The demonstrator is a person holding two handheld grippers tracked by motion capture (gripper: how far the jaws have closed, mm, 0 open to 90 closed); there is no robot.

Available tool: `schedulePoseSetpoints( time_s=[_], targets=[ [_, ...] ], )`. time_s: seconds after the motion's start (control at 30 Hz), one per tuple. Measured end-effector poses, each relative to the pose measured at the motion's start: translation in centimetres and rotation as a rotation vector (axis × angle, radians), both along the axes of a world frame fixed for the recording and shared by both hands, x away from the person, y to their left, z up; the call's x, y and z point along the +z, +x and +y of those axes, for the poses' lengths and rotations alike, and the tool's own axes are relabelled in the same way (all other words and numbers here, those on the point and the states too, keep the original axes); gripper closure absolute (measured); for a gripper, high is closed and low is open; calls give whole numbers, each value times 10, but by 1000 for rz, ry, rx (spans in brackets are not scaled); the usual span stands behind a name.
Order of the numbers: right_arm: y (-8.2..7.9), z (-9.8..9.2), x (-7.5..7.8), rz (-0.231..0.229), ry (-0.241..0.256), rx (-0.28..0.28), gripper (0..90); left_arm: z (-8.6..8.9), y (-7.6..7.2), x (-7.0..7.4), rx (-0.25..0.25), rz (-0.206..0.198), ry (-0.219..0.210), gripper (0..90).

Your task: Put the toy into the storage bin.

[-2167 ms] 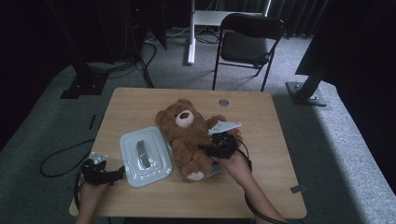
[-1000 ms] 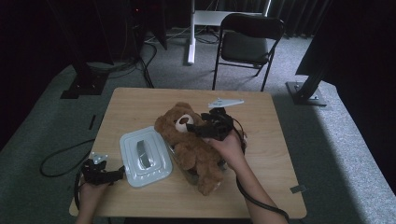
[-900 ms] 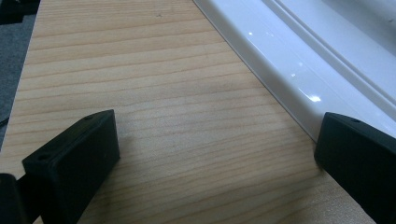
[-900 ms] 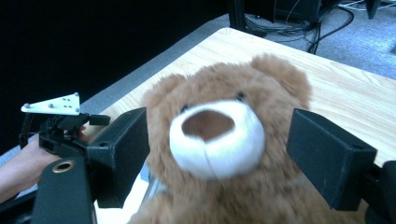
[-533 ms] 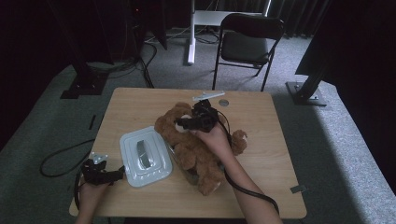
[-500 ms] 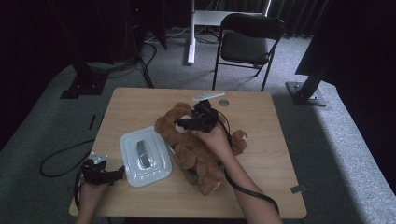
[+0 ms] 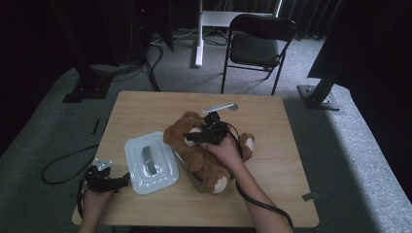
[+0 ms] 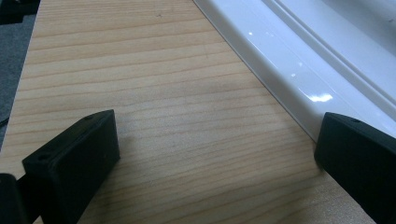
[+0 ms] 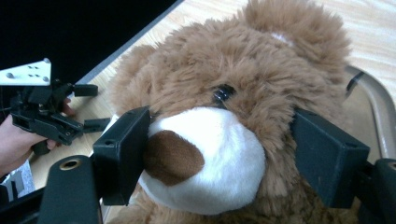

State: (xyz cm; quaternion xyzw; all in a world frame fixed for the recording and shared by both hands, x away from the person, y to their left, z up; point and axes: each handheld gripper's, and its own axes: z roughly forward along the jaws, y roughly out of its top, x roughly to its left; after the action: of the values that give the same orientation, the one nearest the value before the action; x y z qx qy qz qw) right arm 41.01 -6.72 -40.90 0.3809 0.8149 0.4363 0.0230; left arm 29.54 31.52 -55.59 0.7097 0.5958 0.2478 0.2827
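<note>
Two grippers in play, one busy. Right gripper sits over the teddy bear, jaws spread wide either side of its white muzzle, pads just beside the fur, not clamped. Bear lies mid-table, partly in a clear container, touching the white lid at its left. Left gripper rests near the table's front-left corner, jaws apart, one just beside the lid rim, nothing held. Step looks like lining up a head grasp; next likely needs closing on the muzzle, then pressing or lifting the bear. Light wood table, grey carpet, black folding chair behind, dark curtains, floor cables.
</note>
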Motion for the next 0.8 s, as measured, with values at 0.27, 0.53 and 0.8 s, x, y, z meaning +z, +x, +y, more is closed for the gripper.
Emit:
schedulePoseSetpoints(
  time_s=[0.27, 0.53, 0.8],
  targets=[
    [3, 9, -10, 42, -73, 10, 242, 0, 0, 0, 0, 0, -1, 6],
    [0, 42, -34, 44, -296, 42, 242, 0, 0, 0, 0, 0, -1, 6],
    [3, 47, -39, 91, -348, 103, 255, 0, 0, 0, 0, 0, -1, 6]
  ],
)
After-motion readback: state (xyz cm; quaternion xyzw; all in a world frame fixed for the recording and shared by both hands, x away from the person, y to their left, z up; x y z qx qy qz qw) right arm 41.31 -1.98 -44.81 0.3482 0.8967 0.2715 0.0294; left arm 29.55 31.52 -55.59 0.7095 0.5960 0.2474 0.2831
